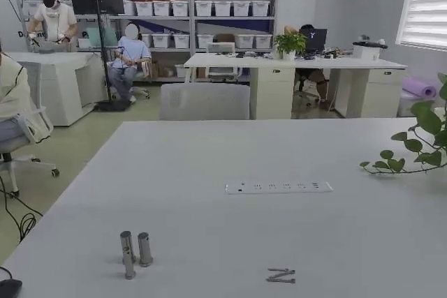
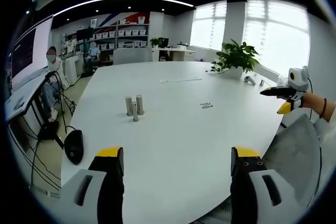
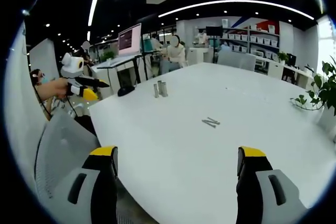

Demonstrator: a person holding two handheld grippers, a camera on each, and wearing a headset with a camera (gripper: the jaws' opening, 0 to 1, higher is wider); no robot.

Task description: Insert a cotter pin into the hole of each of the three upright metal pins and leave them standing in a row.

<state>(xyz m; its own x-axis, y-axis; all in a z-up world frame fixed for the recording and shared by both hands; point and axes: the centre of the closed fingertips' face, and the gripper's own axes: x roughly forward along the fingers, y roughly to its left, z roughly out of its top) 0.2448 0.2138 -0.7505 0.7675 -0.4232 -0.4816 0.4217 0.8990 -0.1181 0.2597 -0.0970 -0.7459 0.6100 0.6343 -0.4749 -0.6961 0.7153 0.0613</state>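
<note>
- Metal pins (image 1: 144, 249): we count three, all upright, bunched tight at the near left of the table (image 1: 209, 165). Two stand side by side and the third just in front, so a cluster, not a row
- Cotter pins?
- Cotter pins (image 1: 281, 276) lie flat on the tabletop, well to the right of the metal pins, overlapping in a small heap. We can't count them, and the holes in the metal pins are too small for us to make out
- Grippers?
- Left gripper (image 2: 177, 153): jaws spread wide with nothing between them, held off the near edge of the table. Right gripper (image 3: 178, 151): the same, wide apart and holding nothing, off the table's near right
- What's around the parts?
- Bare tabletop between our grippers and both sets of pins. A power strip (image 1: 279, 188) lies flat farther back, mid-table, well apart from everything. A plant (image 1: 419, 137) trails leaves in over the right side. There's a mouse (image 2: 74, 146) at the table's left edge and a chair (image 1: 204, 101) at the far end
- Materials?
- The metal pins are short, smooth, dull-grey cylinders with a darker band near the top. The cotter pins are thin bent grey wire. The table is matte white and flat. The power strip is a long white bar with a row of sockets, and the mouse is a black oval. Our jaws are black with yellow tips on grey bodies
</note>
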